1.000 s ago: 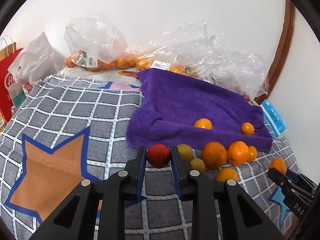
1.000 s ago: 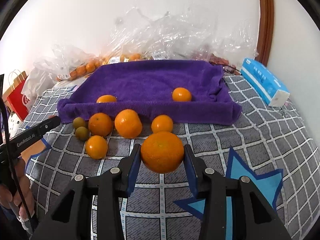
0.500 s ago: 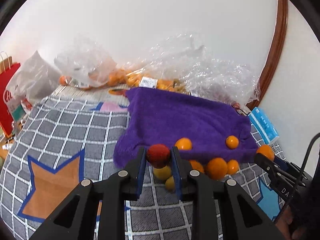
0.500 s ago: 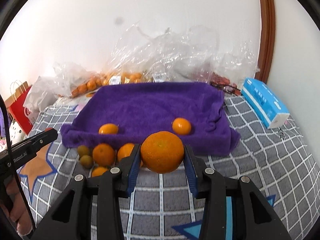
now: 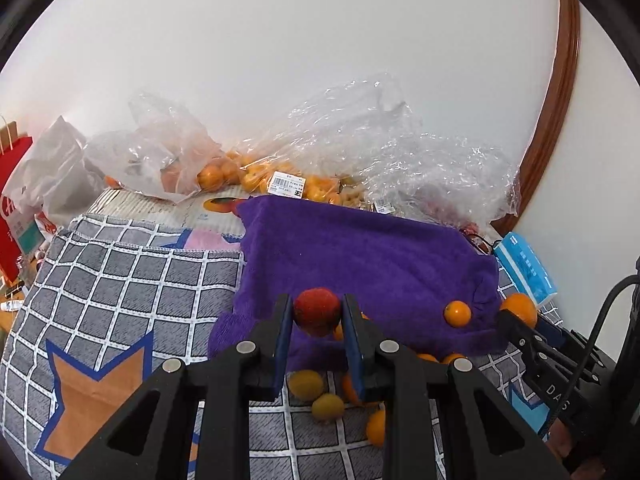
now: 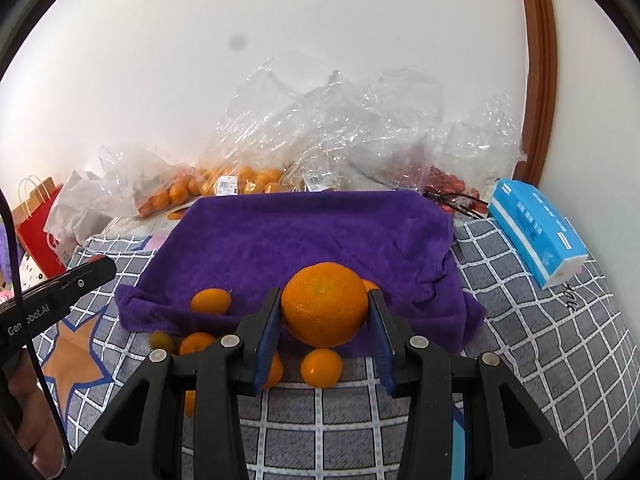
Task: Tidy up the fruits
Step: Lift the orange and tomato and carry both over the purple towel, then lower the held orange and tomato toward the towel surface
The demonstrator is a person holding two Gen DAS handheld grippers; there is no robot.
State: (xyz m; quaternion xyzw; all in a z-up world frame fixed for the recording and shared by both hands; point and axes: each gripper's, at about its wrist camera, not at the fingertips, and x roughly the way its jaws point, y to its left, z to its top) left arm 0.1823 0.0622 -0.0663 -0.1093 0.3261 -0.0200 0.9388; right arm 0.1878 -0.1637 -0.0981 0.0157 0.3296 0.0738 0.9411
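My left gripper (image 5: 317, 318) is shut on a small red fruit (image 5: 316, 310), held in the air over the near left edge of the purple towel (image 5: 360, 256). My right gripper (image 6: 323, 312) is shut on a large orange (image 6: 324, 304), held above the towel's (image 6: 304, 236) near edge. A small orange (image 5: 457, 313) lies on the towel at the right, another (image 6: 211, 301) at the left. Loose oranges (image 6: 321, 367) and small yellow-green fruits (image 5: 327, 407) lie on the checked cloth in front of the towel.
Clear plastic bags with oranges (image 5: 208, 176) and crumpled wrap (image 6: 340, 128) line the wall behind the towel. A blue tissue pack (image 6: 536, 232) lies at the right. A red paper bag (image 6: 40, 228) stands at the far left. The grey checked cloth (image 5: 120, 280) covers the surface.
Both grippers have risen and moved forward toward the towel, each still holding its fruit. The loose fruits now lie lower in both views.
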